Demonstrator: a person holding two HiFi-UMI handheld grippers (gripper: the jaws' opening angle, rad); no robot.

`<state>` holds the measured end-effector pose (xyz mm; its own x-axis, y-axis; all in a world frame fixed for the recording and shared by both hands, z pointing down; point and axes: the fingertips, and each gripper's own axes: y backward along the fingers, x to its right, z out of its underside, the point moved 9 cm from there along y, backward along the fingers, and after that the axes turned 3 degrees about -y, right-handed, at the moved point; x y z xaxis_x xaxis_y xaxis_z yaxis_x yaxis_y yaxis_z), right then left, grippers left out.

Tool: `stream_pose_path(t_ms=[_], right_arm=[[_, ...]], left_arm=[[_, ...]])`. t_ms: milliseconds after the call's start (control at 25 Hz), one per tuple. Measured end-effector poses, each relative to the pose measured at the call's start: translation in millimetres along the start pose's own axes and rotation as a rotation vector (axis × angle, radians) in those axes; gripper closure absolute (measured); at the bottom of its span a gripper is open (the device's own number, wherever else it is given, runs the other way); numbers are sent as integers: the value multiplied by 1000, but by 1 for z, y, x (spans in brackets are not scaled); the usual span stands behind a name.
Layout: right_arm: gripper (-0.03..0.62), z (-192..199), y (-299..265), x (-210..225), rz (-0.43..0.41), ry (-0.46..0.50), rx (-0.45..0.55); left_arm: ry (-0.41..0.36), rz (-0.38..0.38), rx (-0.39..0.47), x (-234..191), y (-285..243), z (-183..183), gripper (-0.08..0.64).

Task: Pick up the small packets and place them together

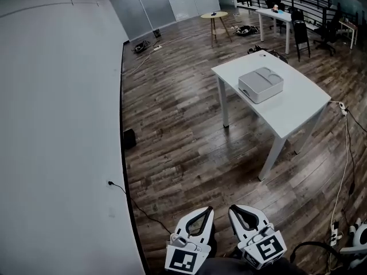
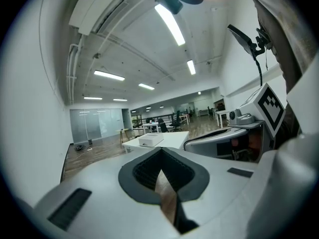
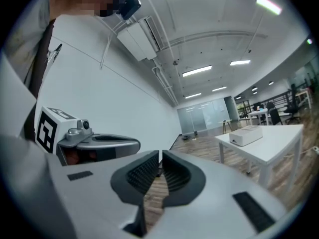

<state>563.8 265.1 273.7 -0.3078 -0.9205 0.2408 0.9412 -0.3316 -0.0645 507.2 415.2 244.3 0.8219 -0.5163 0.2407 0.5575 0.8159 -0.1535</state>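
At the near edge of the head view, over the wooden floor: left gripper and right gripper side by side, close but apart, both pointing into the room. Jaws of the left pressed together at the tips, nothing between. Jaws of the right closed as well, ribbed pads almost touching along their length, empty. To the left of them, a plain white wall with a black cable on the floor at its foot. Further on, a white table — on it a flat grey-white box, near the table's long edge on the wall side. Small packets not to be made out in any view. At the far end of the room, a round wooden table, a white desk and glass partitions.
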Motion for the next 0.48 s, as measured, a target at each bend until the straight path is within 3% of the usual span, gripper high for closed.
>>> stream_pose_path(t_ms=[480], right_arm=[[586,-18,-128,11,53,-12,-45]], left_arm=[[30,23,27,-126,-48,21,560]])
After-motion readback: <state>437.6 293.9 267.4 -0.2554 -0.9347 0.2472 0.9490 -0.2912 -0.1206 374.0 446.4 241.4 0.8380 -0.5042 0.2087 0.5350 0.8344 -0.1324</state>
